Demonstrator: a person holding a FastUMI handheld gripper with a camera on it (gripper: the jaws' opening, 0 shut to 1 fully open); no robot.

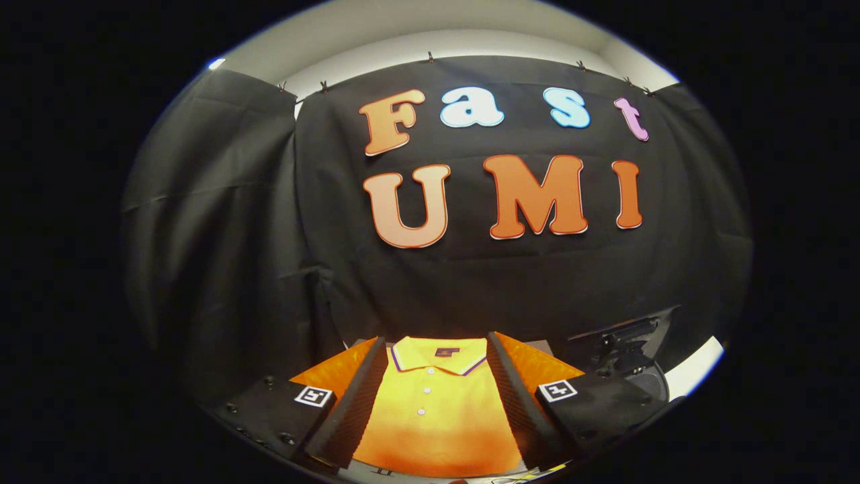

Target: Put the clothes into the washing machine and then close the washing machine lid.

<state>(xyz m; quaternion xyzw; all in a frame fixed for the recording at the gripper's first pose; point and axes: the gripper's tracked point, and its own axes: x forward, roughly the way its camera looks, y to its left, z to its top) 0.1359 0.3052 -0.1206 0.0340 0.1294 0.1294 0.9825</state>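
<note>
Lying flat on the counter, the yellow polo shirt [437, 410] sat between the spread fingers of the hand-held gripper [437, 376], untouched. Light, soft and floppy, it would likely bunch; pinching a thick fold near the collar seemed best.

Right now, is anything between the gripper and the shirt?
Nothing visible. The gripper is open and the shirt lies flat in the gap between its fingers, collar away from them. The washing machine sits beyond the right finger.
</note>
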